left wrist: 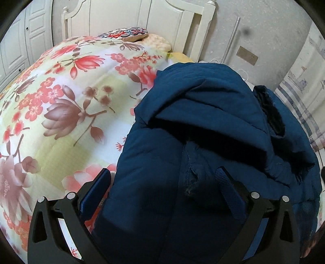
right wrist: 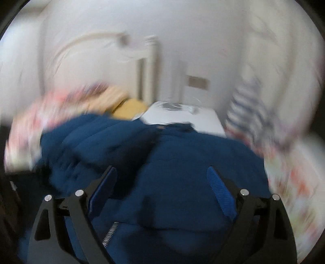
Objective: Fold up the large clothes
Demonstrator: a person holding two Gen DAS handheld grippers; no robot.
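Observation:
A dark blue padded jacket (left wrist: 203,101) lies bunched on the bed, with a fold thrown over its upper part and a dark lining strip at the right. My left gripper (left wrist: 162,170) hovers over its near left edge with the jaws wide open. One finger is above the quilt, the other above the jacket, and neither presses on the cloth. The right wrist view is blurred by motion. In it my right gripper (right wrist: 161,168) stands open above the same jacket (right wrist: 182,146), holding nothing, and a zipper (right wrist: 109,233) shows near its left finger.
A floral quilt (left wrist: 67,105) covers the bed to the left of the jacket. Pillows (left wrist: 130,33) lie against the white headboard (left wrist: 142,18). A white bedside table (right wrist: 182,115) stands beyond the jacket, a striped curtain (left wrist: 300,97) hangs at the right, and wardrobe doors (left wrist: 22,40) are at the far left.

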